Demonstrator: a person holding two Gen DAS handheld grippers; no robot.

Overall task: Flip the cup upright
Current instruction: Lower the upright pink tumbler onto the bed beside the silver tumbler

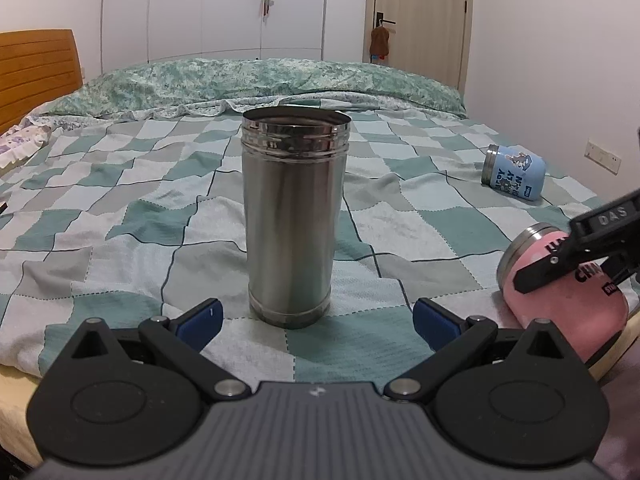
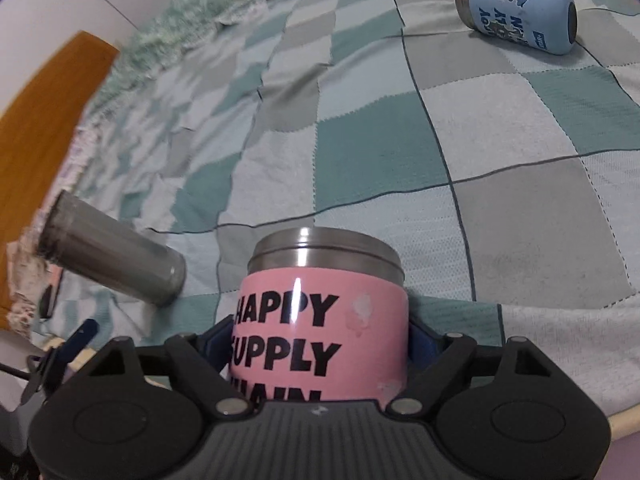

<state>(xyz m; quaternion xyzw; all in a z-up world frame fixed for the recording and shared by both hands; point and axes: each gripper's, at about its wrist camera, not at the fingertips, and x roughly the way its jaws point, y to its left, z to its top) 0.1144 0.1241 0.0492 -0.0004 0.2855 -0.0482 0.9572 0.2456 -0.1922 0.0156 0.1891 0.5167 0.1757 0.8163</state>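
On the checked bedspread (image 2: 400, 140) my left gripper (image 1: 316, 316) sits spread before the upright steel cup (image 1: 294, 216), while my right gripper (image 2: 320, 344) pinches the lying pink cup (image 2: 324, 320), ready, I judge, to tip it onto its base.

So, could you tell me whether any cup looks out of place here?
Yes: the blue cup lies on its side on the checked blanket, and the pink cup, clamped in the right gripper, is tipped too. The steel cup stands upright.
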